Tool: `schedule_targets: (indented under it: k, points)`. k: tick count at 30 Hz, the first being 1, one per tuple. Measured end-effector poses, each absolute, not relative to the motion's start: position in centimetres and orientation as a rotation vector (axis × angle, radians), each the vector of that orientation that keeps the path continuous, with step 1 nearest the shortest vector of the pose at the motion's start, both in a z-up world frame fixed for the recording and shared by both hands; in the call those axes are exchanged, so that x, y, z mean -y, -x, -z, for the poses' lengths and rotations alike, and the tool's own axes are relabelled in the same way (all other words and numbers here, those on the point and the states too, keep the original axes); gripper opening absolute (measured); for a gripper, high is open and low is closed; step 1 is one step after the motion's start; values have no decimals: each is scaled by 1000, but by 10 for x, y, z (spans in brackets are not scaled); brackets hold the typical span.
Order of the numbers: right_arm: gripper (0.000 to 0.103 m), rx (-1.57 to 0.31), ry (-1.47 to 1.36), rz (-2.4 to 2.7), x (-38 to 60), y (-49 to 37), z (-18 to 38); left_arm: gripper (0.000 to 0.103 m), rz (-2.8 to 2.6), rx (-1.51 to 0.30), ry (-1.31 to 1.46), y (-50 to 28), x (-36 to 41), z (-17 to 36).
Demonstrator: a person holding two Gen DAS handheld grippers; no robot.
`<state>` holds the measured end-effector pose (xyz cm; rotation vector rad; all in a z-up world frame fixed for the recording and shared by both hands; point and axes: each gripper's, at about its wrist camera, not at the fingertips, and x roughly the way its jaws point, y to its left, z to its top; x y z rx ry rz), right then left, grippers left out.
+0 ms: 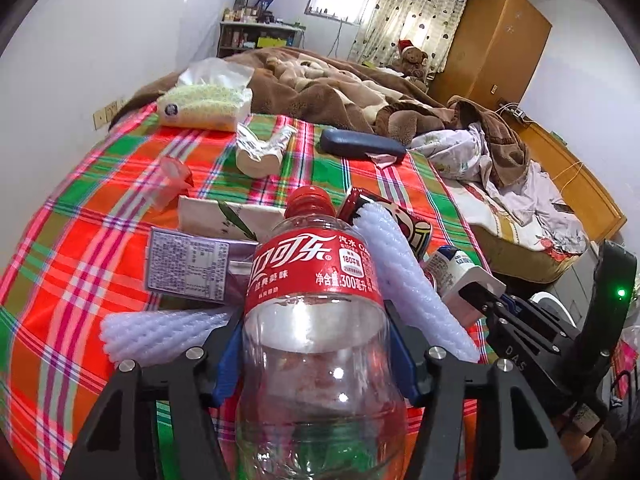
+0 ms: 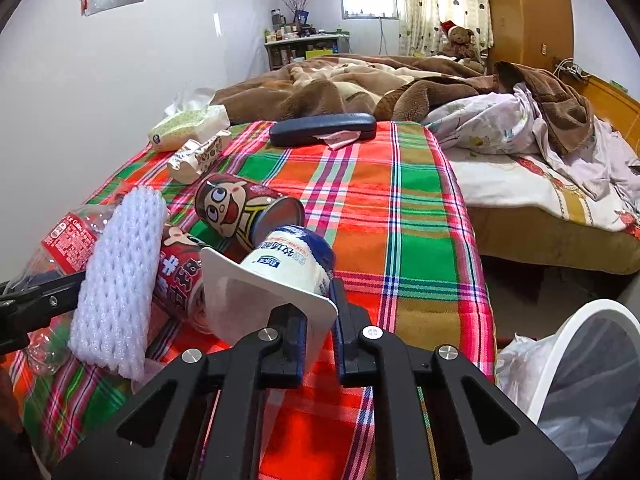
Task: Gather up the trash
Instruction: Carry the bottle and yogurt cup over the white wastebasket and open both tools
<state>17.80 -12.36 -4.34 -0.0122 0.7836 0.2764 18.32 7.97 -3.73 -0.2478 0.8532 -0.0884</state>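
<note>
Covering the bed, plaid cloth (image 2: 420, 208), brown blanket (image 1: 328, 92) behind, white bin (image 2: 592, 344) beside

You see a bed cover (image 2: 360, 200) checked in red, green and pink, and a clear cola bottle (image 1: 316, 320) with a red cap and red label. The foam fruit net (image 2: 116, 280) is white, the glasses case (image 2: 320, 128) dark blue, the yogurt cup (image 2: 288, 272) white and blue.
</note>
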Motion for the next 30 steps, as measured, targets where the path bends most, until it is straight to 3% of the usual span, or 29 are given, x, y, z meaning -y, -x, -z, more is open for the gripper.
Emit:
schedule_targets:
  k: [17,30]
  points:
    - [10,-697,-18,-252,142,-156,18,62,108,-749,242,-150,-76,-5]
    - [10,-628,-45,-152,196,-113,-7,62,278,-725,169,-127,2,-27]
